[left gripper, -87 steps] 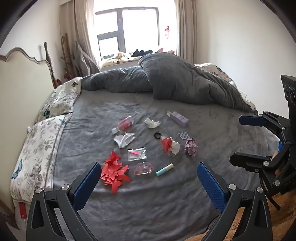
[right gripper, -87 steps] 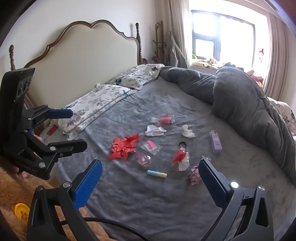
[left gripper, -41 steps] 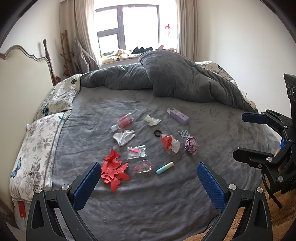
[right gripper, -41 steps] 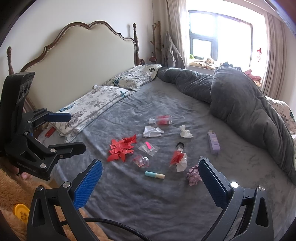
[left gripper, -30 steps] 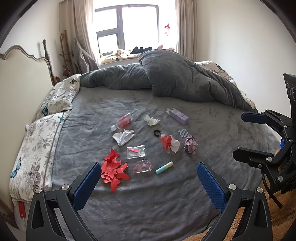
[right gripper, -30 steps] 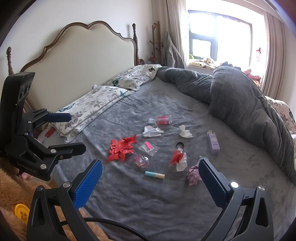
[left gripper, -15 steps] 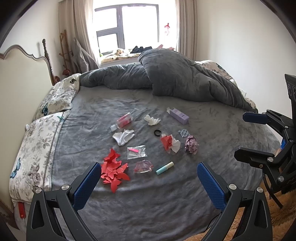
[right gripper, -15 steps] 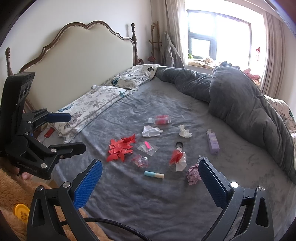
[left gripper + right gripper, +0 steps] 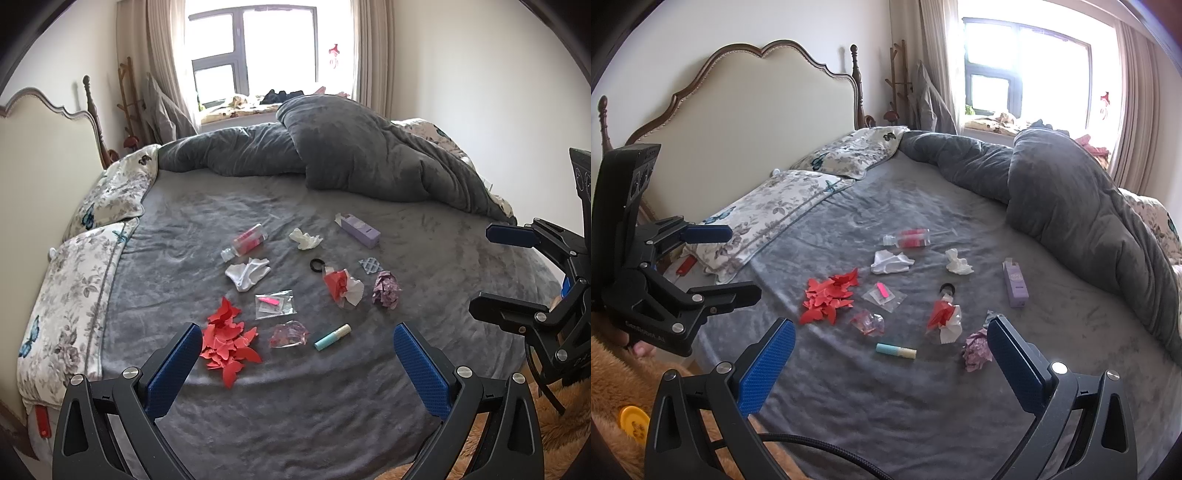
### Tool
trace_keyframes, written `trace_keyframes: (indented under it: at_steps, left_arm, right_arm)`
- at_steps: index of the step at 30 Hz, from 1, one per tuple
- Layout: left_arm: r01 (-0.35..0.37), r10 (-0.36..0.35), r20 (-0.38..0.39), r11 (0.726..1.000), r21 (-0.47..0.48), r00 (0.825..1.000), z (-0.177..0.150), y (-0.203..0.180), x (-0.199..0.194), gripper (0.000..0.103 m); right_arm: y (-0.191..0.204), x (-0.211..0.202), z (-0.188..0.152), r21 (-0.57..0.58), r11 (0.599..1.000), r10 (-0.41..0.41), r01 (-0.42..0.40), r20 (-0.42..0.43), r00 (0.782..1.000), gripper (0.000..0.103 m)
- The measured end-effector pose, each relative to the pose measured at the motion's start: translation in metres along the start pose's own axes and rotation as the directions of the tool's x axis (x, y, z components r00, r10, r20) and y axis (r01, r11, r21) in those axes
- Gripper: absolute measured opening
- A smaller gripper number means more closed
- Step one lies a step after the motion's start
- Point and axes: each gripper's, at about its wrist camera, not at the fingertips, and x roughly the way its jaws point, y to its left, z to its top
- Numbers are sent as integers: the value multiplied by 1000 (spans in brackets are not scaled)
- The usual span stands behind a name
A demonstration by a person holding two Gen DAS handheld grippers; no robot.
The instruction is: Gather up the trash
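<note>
the trash lies scattered in a loose cluster on the grey bed (image 9: 332, 406), out ahead of both grippers and touched by neither. nearest the foot edge are a heap of red paper butterflies (image 9: 229, 341), a crumpled clear wrapper (image 9: 290, 334) and a small teal-and-cream tube (image 9: 332, 336) lying flat. just behind them sit a clear bag with a pink piece inside (image 9: 275, 304), a red-and-white crumpled wad (image 9: 341, 288) and a purple crumpled paper ball (image 9: 386, 288). farther back: a white crumpled cloth or paper (image 9: 247, 273), a small bottle with a pink label (image 9: 245, 240) on its side, a white tissue (image 9: 304, 239), a black hair tie (image 9: 317, 264), a patterned flat packet (image 9: 370, 265) and a lilac box (image 9: 360, 230) lying flat.

the left gripper (image 9: 297, 363) hangs over the foot of the bed, fingers wide apart and holding nothing — the right gripper (image 9: 890, 363) likewise, fingers spread and empty. each shows at the edge of the other's view.

beyond the trash a grey duvet (image 9: 351, 155) is bunched up, floral pillows (image 9: 783, 214) rest by the cream headboard (image 9: 738, 110), and a window (image 9: 255, 48) is bright behind.
</note>
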Motion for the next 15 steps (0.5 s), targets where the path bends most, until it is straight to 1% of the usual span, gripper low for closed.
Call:
trace_keyframes:
  at_steps: [7,8,15]
  left_arm:
    - [12,-12,-20,1000,-7,1000,5,13,18,103]
    - [14,-15,-22,1000,-7,1000,6,15,20,103]
    - [35,-36,-50,999,-13,998,12,28,30,103]
  right_arm:
    - [-7,5,3,3,1000,1,-1,-8,1000,103]
    - [-11,19,2,6,1000,0,1,-12,1000,103]
    - [-5,31,5,25,1000,-10,11,-40,999,103]
